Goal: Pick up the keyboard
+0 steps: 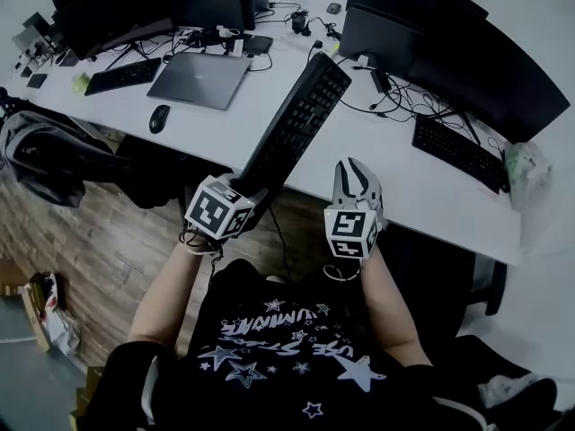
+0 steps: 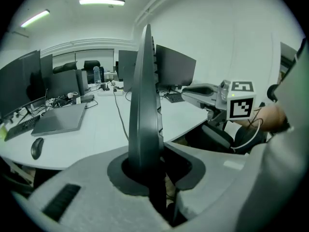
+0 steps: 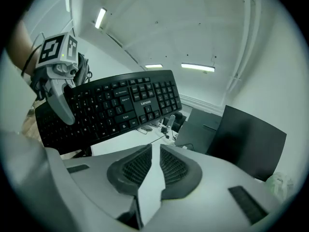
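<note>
A black keyboard (image 1: pixel 296 124) is off the white desk (image 1: pixel 422 196), tilted, its far end over the desktop and its near end toward me. My left gripper (image 1: pixel 258 191) is shut on that near end; in the left gripper view the keyboard (image 2: pixel 145 100) stands edge-on between the pads. The right gripper (image 1: pixel 356 167) hovers to the right of the keyboard, apart from it, shut with nothing between its pads (image 3: pixel 140 166). From the right gripper view I see the keyboard's key face (image 3: pixel 116 105) and the left gripper's finger (image 3: pixel 63 105) on its left end.
On the desk lie a closed grey laptop (image 1: pixel 199 79), a black mouse (image 1: pixel 159 118), two more keyboards (image 1: pixel 123 75) (image 1: pixel 458 151), cables and dark monitors (image 1: pixel 449 52). A dark bag (image 1: pixel 54 160) sits at the left over wooden floor (image 1: pixel 99 250).
</note>
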### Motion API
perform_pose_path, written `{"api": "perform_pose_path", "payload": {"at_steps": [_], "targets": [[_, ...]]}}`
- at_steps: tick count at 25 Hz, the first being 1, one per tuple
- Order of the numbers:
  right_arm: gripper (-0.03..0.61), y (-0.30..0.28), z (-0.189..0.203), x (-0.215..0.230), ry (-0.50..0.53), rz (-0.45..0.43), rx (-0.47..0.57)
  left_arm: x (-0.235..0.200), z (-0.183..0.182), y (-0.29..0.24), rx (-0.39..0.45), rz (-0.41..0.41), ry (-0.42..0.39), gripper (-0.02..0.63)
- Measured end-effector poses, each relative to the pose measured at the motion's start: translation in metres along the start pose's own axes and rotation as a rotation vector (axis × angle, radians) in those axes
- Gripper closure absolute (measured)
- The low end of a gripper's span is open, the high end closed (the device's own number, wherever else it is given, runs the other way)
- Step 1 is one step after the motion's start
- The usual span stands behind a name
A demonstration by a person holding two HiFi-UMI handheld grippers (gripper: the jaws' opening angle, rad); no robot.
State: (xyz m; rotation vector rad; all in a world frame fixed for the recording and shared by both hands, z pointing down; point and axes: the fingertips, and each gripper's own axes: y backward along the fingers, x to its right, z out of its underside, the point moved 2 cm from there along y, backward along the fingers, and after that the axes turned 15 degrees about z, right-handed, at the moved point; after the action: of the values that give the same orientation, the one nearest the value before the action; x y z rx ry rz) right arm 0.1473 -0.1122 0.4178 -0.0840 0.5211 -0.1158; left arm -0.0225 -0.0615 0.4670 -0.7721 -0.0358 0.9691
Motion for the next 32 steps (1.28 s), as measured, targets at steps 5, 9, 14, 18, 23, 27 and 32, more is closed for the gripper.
{"api": "perform_pose_path", "payload": {"at_steps": [5,9,14,18,23,27,32], "targets": [[0.571,-0.004,0.010,-0.001,-0.067,-0.026,-0.036,0.005,0.017,0.011,0.071,-0.016,0.065,0.528],[0.571,-0.004,0.015,-0.008,-0.103,-0.042,-0.063,0.014,0.033,0.023,0.124,-0.030,0.116,0.528],[0.571,0.007,0.008,-0.032,-0.104,-0.061,-0.063,0.027,0.070,0.049,0.171,-0.046,0.174,0.528],[0.571,0.027,-0.007,-0.053,-0.108,-0.083,-0.042,0.038,0.099,0.073,0.209,-0.070,0.208,0.528],[0.571,0.054,-0.016,-0.073,-0.089,-0.112,-0.037,0.053,0.127,0.095,0.244,-0.099,0.249,0.528],[0.571,0.074,-0.020,-0.086,-0.061,-0.133,-0.039,0.068,0.146,0.111,0.272,-0.113,0.272,0.528],[0.571,0.101,-0.028,-0.096,-0.059,-0.150,-0.026,0.090,0.167,0.130,0.300,-0.126,0.283,0.528]]}}
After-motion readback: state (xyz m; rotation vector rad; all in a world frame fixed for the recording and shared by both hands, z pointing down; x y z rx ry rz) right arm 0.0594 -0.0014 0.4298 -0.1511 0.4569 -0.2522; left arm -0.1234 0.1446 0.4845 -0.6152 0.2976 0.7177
